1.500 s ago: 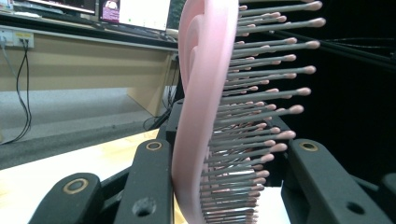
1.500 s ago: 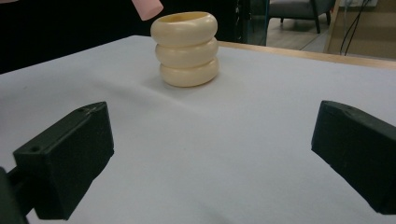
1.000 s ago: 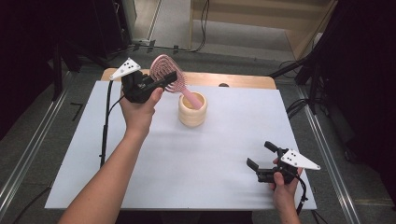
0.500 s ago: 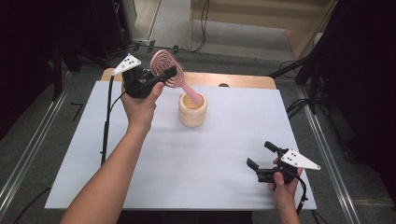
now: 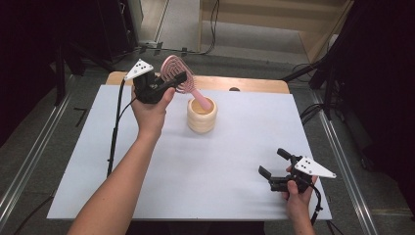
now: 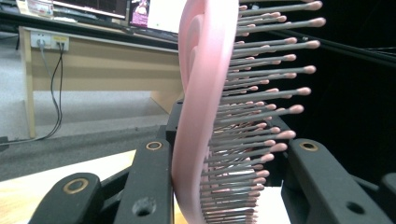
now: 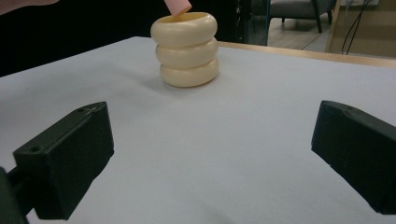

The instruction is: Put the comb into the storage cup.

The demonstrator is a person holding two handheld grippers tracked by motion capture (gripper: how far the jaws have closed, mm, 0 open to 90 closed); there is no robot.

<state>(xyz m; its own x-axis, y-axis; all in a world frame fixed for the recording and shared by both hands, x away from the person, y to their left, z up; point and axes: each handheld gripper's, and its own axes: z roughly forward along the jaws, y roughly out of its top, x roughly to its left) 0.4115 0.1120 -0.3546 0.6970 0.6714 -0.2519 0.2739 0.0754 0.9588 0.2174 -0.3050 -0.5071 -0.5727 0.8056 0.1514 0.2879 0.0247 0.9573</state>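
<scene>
Lowering the pink hairbrush point(image 5: 177, 81) handle-first into the cream ribbed cup point(image 5: 201, 115) is best done slowly, the handle kept centred in the mouth. The left gripper point(image 5: 175, 80) is clamped on the brush head; the right gripper point(image 5: 273, 165) is held wide open, empty, near the table's front edge.

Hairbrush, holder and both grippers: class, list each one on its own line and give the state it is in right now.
pink hairbrush: held tilted by its head, handle end in the mouth of the holder.
cream ringed holder: upright on the white table, open at the top.
left gripper: shut on the hairbrush head.
right gripper: open, nothing between its jaws, low near the table's near right corner.
</scene>
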